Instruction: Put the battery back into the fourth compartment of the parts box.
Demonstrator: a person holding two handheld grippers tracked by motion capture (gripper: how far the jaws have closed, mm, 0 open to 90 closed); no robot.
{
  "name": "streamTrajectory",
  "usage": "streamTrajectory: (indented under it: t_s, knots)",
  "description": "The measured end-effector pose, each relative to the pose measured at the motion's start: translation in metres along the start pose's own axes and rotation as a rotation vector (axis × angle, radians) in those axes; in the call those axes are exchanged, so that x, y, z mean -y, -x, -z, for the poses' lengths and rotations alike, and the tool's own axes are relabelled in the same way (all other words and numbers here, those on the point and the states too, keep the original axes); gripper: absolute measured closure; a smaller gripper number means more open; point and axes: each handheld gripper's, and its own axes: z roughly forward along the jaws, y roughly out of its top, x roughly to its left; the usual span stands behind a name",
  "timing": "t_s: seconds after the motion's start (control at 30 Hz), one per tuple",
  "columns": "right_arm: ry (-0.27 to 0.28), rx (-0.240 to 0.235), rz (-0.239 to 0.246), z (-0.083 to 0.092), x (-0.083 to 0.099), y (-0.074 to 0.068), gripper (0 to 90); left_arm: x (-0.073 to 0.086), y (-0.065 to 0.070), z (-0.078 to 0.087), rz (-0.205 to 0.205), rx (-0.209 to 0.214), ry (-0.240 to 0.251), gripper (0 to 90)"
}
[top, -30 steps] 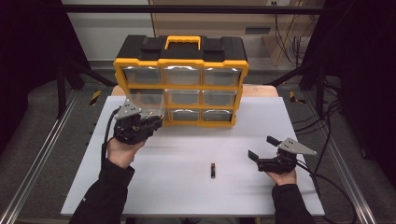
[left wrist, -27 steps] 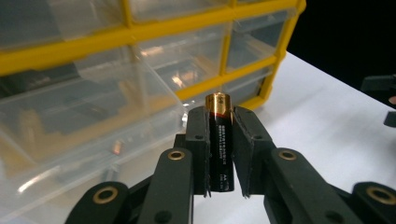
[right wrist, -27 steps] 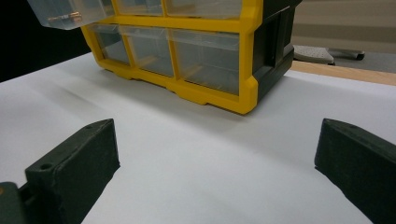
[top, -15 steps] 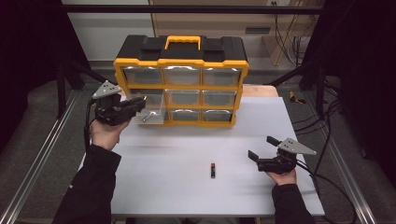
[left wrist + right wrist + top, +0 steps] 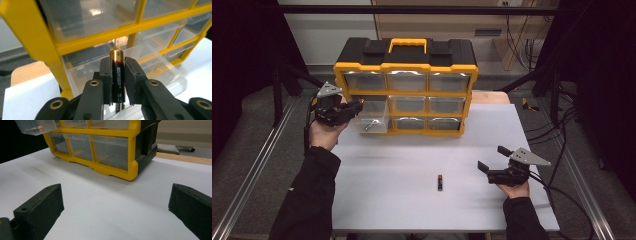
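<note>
At the left of the high view, the left gripper [image 5: 354, 107] clamps a battery [image 5: 118, 75] just before the pulled-out clear drawer [image 5: 373, 116] of the yellow organizer [image 5: 407, 90]. A second battery [image 5: 440, 182] lies on the white table [image 5: 412, 160] at lower centre, near the wide-open, empty right gripper [image 5: 493, 159]. The drawer's contents are too blurred to name.

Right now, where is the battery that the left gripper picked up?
The battery is clamped upright in the left gripper, at the table's left, beside the open drawer of the yellow organizer.
</note>
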Motion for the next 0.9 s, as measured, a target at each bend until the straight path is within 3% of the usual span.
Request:
streamTrajectory:
  t_s: [0.23,0.5,0.67,0.9]
  knots:
    - [0.001,-0.001,-0.002,0.0,0.0,0.0,0.2,0.011,-0.006,-0.011,0.016,-0.016,-0.052,75.9]
    - [0.001,-0.001,-0.003,0.0,0.0,0.0,0.2,0.012,-0.005,-0.012,0.015,-0.03,-0.048,75.3]
    - [0.004,-0.001,-0.004,0.0,0.0,0.0,0.2,0.011,-0.002,-0.002,0.023,-0.017,0.003,71.2]
    - [0.004,0.002,-0.001,0.001,0.0,0.0,0.2,0.015,0.018,0.017,0.023,0.034,0.105,49.6]
